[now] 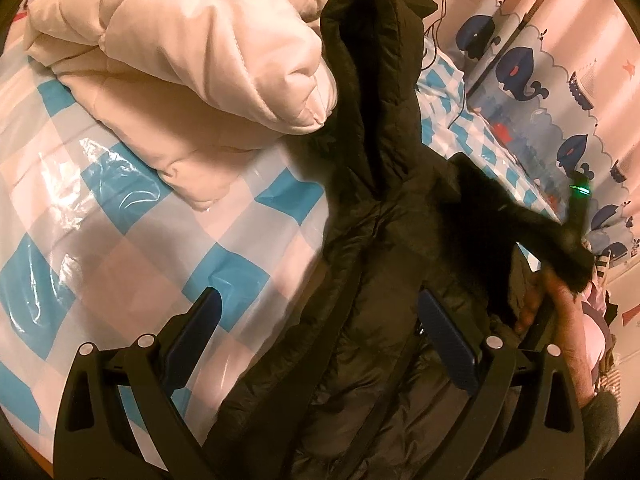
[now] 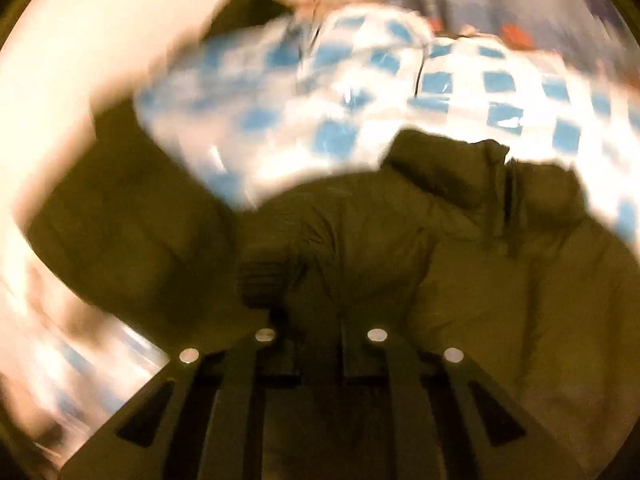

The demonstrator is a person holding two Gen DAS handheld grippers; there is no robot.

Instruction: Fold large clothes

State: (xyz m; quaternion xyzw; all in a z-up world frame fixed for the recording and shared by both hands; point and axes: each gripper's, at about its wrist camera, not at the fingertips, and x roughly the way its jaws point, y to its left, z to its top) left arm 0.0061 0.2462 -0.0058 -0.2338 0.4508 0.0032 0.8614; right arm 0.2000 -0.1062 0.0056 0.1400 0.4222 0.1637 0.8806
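The dark jacket (image 1: pixel 372 240) was spread beneath the released left tongs (image 1: pixel 320 328), while its cuff (image 2: pixel 272 276) was clenched by the right tongs (image 2: pixel 320 320).

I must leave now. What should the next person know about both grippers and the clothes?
Left gripper: open, jaws wide over the dark jacket, gripping nothing.
Right gripper: shut on a fold of the jacket; its view is blurred.
The jacket lies spread and unfolded on the checked cover, hood toward the wall.
The white padded coat sits bundled behind it, looks already folded.
Left to do: fold the dark jacket.
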